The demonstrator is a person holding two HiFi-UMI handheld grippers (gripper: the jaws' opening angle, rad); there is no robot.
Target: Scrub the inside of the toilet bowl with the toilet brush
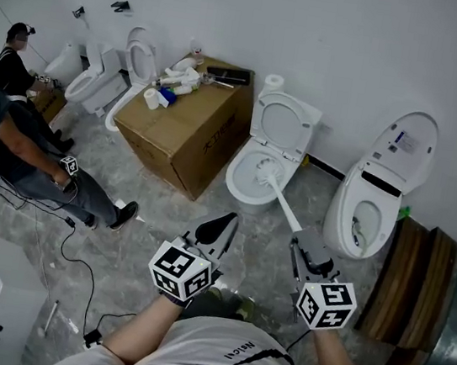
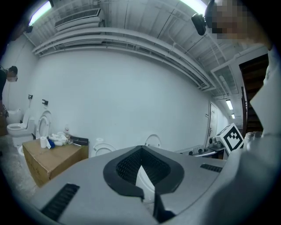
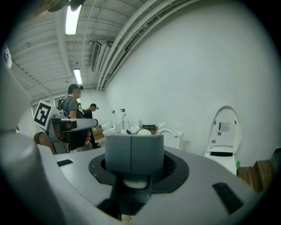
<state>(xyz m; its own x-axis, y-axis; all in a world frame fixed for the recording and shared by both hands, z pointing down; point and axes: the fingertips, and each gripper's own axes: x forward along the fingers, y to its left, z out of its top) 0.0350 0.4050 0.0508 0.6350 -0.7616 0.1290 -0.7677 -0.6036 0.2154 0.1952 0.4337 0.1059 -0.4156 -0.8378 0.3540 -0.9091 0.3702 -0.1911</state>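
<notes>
Against the white wall, a cardboard box [image 1: 194,130] stands just beside the open toilet [image 1: 248,196], its corner near the bowl's left rim. Bare floor [image 1: 321,191] separates the bowl from a second toilet [image 1: 360,214] on the right. The toilet brush [image 1: 281,201] slants out of the bowl, head inside near the back rim, handle pinched in the right gripper [image 1: 302,244]. The left gripper [image 1: 224,223] hangs over open floor, jaws pressed together, empty.

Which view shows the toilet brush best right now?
The head view: the toilet brush shows whole, its head inside the toilet bowl, handle running back to the right gripper. The right gripper view shows only a bit of handle between its fingers; the left gripper view, none.
</notes>
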